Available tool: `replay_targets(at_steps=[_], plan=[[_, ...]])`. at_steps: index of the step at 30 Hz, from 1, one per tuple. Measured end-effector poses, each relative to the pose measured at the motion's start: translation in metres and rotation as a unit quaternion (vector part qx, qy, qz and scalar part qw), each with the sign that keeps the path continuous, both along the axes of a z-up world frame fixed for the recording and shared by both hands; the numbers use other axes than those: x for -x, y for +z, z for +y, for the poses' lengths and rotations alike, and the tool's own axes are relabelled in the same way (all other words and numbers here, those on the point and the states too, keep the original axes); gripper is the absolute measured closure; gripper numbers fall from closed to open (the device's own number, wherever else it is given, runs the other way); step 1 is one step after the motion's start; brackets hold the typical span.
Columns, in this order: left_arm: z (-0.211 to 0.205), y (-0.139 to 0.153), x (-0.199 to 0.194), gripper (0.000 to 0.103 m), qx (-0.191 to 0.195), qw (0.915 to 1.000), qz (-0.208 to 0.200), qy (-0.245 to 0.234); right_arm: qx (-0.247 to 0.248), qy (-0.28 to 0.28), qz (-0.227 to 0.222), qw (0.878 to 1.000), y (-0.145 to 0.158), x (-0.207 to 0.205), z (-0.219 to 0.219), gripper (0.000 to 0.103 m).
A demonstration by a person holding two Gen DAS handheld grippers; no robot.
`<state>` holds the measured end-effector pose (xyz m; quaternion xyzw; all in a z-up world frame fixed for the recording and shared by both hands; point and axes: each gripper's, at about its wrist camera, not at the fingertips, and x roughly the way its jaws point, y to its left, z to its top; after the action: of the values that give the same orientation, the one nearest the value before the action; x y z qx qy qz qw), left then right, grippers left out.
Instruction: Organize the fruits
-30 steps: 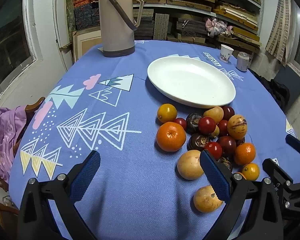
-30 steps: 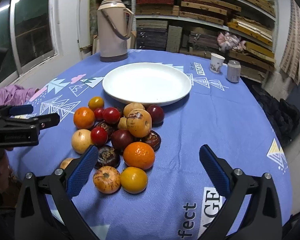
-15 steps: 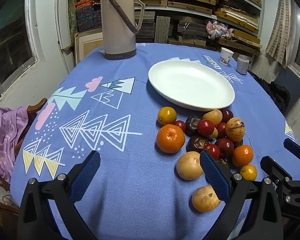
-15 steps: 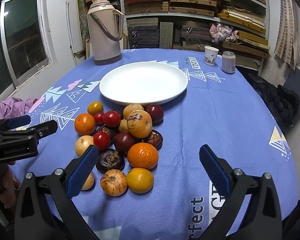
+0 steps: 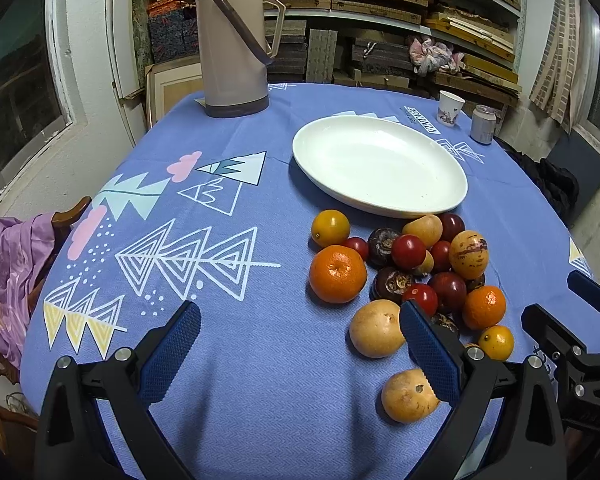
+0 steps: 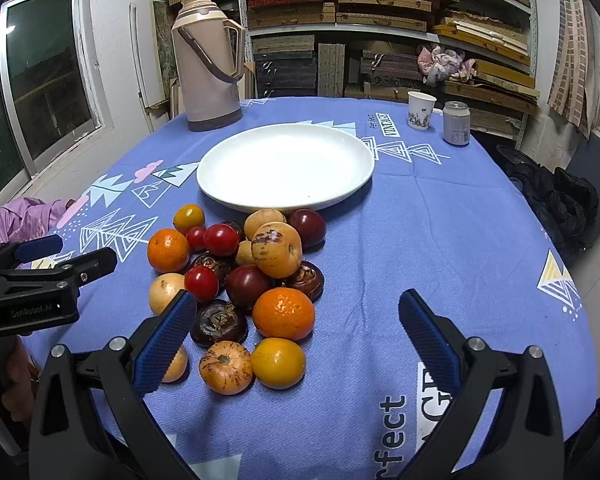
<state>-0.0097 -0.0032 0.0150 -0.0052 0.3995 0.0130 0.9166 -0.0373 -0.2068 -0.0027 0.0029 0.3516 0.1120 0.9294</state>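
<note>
A heap of mixed fruit (image 5: pixel 412 276) (image 6: pixel 244 276) lies on the blue tablecloth just in front of an empty white plate (image 5: pixel 380 164) (image 6: pixel 286 166). It holds oranges, small red tomatoes, dark purple fruits and pale yellow ones. My left gripper (image 5: pixel 300 352) hovers open at the heap's near left, its right finger over a yellow fruit (image 5: pixel 376 328). My right gripper (image 6: pixel 298 340) hovers open over the heap's near edge, above an orange (image 6: pixel 283 313) and a yellow fruit (image 6: pixel 278 362). Each gripper shows at the edge of the other's view, and both are empty.
A tall beige thermos (image 5: pixel 236 40) (image 6: pixel 210 60) stands at the table's far left. A paper cup (image 6: pixel 421 110) and a can (image 6: pixel 457 123) stand at the far right. Shelves of stacked boards fill the back wall. A chair with purple cloth (image 5: pixel 8 272) is at the left.
Both grippers have drawn back slightly from the table, so the fruit heap and plate look a little further away. Nothing was taken hold of.
</note>
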Motion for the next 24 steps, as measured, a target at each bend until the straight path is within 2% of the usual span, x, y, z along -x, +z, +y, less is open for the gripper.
replay_targets(at_steps=[24], plan=[[-0.0014,-0.0012,-0.0007,0.003,0.000,1.0000,0.003,-0.001,0.002,0.000,-0.001,1.000,0.0008,-0.0018,-0.0001,0.004]])
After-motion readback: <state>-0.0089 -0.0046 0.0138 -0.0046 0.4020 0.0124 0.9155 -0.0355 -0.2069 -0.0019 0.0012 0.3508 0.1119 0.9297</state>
